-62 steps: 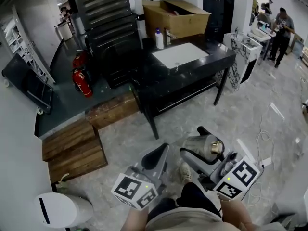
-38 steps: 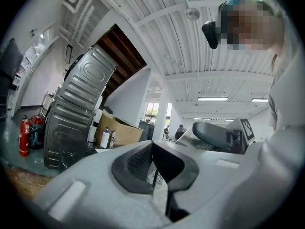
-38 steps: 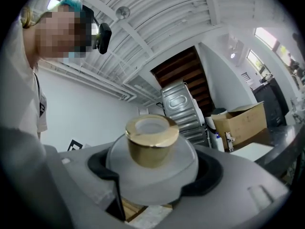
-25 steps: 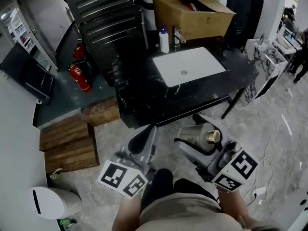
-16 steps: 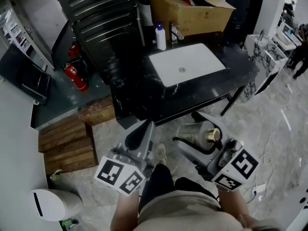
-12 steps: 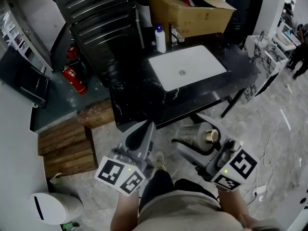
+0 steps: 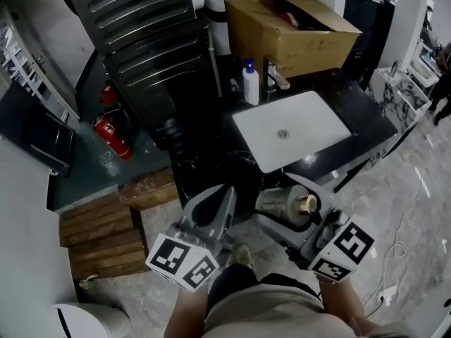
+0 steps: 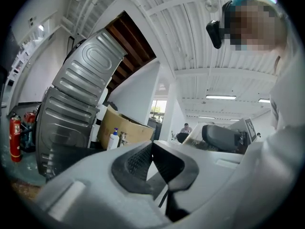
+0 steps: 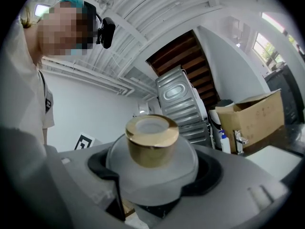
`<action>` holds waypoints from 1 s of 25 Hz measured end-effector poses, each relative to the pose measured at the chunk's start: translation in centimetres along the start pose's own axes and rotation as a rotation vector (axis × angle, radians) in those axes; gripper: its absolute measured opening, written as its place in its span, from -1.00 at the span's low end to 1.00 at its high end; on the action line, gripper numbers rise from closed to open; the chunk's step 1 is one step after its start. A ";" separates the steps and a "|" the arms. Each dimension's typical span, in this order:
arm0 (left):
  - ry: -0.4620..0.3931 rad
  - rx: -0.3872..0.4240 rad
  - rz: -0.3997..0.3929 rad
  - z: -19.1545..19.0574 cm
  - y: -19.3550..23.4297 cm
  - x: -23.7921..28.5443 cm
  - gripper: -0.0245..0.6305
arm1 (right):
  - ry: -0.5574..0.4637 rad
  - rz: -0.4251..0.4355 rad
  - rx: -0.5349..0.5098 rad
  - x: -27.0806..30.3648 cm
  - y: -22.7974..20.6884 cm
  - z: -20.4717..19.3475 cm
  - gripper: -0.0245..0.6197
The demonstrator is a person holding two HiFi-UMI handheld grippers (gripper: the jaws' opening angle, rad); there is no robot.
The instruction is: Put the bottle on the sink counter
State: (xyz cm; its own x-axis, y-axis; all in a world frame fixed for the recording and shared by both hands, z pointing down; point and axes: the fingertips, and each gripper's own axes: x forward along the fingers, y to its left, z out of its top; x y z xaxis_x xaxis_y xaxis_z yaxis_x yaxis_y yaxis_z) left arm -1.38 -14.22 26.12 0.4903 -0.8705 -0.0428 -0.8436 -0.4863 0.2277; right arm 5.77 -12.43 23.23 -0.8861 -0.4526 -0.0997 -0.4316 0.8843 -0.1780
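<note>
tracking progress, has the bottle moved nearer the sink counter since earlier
Yes. The bottle in the right gripper has moved forward to the counter edge, nearer the sink.

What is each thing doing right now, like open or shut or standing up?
bottle: capped, held in the air.
right gripper: shut on the bottle.
left gripper: shut, empty.
cardboard box: flaps open.
pump bottle: standing upright.
sink: empty.

The right tongs (image 9: 155,174) hide the base of the bottle (image 9: 151,149).
</note>
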 end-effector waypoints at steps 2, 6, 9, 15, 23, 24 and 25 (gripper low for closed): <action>-0.008 0.002 -0.005 0.8 2.3 1.1 -0.90 | -0.002 0.002 -0.008 2.4 -1.0 0.2 0.13; -0.023 0.001 -0.018 2.2 6.2 2.9 -0.90 | -0.003 -0.004 -0.030 6.9 -2.8 0.5 0.13; -0.030 0.011 -0.037 3.2 8.4 4.1 -0.90 | -0.006 0.001 -0.035 9.5 -3.6 0.6 0.13; -0.039 0.014 -0.053 4.0 11.5 5.6 -0.90 | -0.011 0.011 -0.043 13.0 -4.8 0.7 0.13; -0.016 -0.026 -0.053 2.5 14.1 7.0 -0.90 | 0.017 -0.016 -0.024 14.9 -7.0 -0.5 0.13; -0.013 -0.030 -0.052 2.3 14.3 7.2 -0.90 | 0.022 -0.016 -0.021 15.1 -7.2 -0.7 0.13; -0.010 -0.035 -0.051 2.2 14.5 7.4 -0.90 | 0.026 -0.015 -0.018 15.3 -7.4 -0.8 0.13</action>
State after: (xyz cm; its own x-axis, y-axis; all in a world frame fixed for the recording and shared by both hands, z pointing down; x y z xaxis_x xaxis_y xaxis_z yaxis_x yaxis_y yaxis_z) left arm -10.44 -27.87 27.00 0.5298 -0.8456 -0.0650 -0.8095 -0.5270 0.2586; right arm -4.70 -25.81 23.84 -0.8835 -0.4629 -0.0715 -0.4477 0.8795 -0.1616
